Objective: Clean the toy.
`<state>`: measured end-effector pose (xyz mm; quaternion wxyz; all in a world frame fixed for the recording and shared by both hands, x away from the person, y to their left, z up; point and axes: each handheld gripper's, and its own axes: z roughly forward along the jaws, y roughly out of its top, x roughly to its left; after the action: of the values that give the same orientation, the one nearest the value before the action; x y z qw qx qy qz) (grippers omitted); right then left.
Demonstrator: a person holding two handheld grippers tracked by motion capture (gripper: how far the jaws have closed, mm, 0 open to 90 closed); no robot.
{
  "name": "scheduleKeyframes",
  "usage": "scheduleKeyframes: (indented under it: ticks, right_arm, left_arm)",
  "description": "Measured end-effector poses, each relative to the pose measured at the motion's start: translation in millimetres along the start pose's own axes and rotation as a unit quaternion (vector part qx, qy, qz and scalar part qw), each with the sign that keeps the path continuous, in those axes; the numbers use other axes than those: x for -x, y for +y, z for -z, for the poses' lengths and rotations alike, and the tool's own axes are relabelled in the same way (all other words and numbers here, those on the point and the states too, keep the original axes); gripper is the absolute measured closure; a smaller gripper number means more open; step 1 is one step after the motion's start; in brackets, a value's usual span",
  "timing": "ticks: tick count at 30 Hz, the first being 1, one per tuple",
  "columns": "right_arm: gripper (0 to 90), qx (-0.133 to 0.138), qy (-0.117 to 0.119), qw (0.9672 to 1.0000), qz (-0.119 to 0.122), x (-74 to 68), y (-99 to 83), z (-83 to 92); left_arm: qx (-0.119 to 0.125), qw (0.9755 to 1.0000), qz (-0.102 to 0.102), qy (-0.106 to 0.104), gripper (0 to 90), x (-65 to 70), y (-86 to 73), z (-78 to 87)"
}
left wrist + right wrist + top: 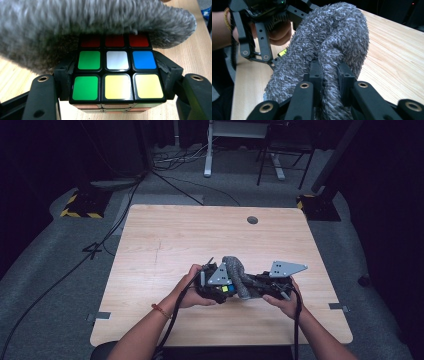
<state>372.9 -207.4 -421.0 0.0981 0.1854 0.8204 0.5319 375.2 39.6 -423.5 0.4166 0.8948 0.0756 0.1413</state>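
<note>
Gripping a scrambled puzzle cube (117, 75) by its sides, L tongs (223, 289) hold it just above the wooden surface (175, 235) nr its front edge, w/ R tongs (331, 72) pinching a grey fuzzy cloth (332, 37) draped over the cube's top.

in the left gripper view the grey fuzzy cloth (95, 22) runs off the top and left edges and covers the far edge of the puzzle cube (117, 75), whose underside is cut off at the bottom. in the right gripper view the right tongs (329, 75) hide the pinched fold of cloth. from the high view the cube (225, 289) is too small to read.
</note>
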Motion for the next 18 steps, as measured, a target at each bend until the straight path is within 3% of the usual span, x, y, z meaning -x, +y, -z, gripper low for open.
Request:
scheduleKeyframes:
  ticks: [6,9,12,18]
  right_arm:
    - [77.7,-0.017,-0.007,0.9998,-0.003,4.2,-3.4,-3.1]
    - [77.6,-0.051,-0.015,0.9986,0.005,5.1,-9.5,-11.7]
    - [77.6,-0.061,-0.014,0.9979,0.015,2.3,-9.7,-15.8]
    - [77.9,-0.036,-0.033,0.9980,0.040,-7.3,-3.5,-9.2]
  left_arm:
    - [0.030,0.9995,0.011,-0.001,33.2,-4.1,1.7,9.3]
    - [0.051,0.9985,0.019,-0.005,33.3,-6.8,2.6,16.7]
    - [0.048,0.9987,0.016,-0.005,33.2,-6.4,1.4,17.0]
    - [0.034,0.9992,0.019,-0.008,32.8,-6.5,-0.9,11.1]
